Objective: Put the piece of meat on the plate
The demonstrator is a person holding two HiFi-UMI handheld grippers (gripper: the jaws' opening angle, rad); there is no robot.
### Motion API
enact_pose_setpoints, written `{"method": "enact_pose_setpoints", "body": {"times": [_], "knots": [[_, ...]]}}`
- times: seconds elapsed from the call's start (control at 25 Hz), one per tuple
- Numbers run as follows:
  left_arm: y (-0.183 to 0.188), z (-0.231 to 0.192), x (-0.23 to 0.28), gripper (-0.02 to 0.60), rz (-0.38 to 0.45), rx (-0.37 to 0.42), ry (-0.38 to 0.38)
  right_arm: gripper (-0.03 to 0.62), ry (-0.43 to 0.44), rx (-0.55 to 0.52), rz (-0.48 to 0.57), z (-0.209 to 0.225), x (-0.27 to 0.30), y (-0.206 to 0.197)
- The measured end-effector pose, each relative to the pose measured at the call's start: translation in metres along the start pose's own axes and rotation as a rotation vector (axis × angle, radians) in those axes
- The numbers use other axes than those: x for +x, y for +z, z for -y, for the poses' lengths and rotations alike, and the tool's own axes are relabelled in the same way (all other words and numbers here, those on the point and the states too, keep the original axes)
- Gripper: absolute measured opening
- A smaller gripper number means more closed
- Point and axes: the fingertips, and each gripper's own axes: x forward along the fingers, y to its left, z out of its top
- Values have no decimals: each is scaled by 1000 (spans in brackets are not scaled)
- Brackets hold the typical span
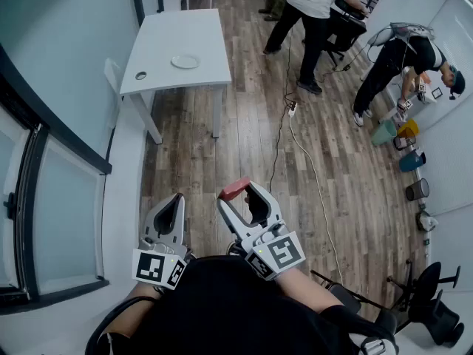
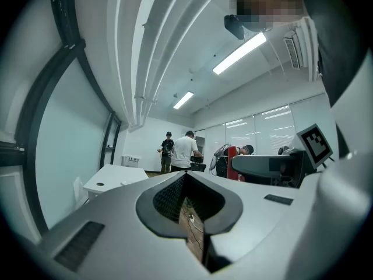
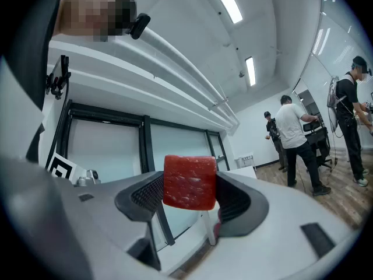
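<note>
My right gripper (image 1: 241, 192) is shut on a red, blocky piece of meat (image 1: 235, 188), held at the jaw tips close in front of my body. In the right gripper view the meat (image 3: 189, 181) fills the gap between the two pads of the gripper (image 3: 190, 192). To its left, my left gripper (image 1: 176, 201) is shut with nothing in it; its tips meet in the left gripper view (image 2: 186, 176). A white plate (image 1: 185, 62) lies on a white table (image 1: 177, 32) well ahead across the wooden floor, far from both grippers.
A window wall runs along the left. A cable (image 1: 310, 168) trails over the floor ahead. Two people (image 1: 314, 6) stand at a desk beyond the table, and a third (image 1: 399, 61) bends over at the right near coloured bins (image 1: 403, 143). An office chair (image 1: 429, 302) is at lower right.
</note>
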Motion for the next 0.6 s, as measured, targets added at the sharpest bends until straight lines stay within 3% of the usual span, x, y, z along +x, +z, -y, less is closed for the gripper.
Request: {"method": "enact_pose_setpoints", "body": {"times": [0.6], "knots": [[-14,26,32,3,-35,-1,6,279,42,13,5,38,-6,-4]]}}
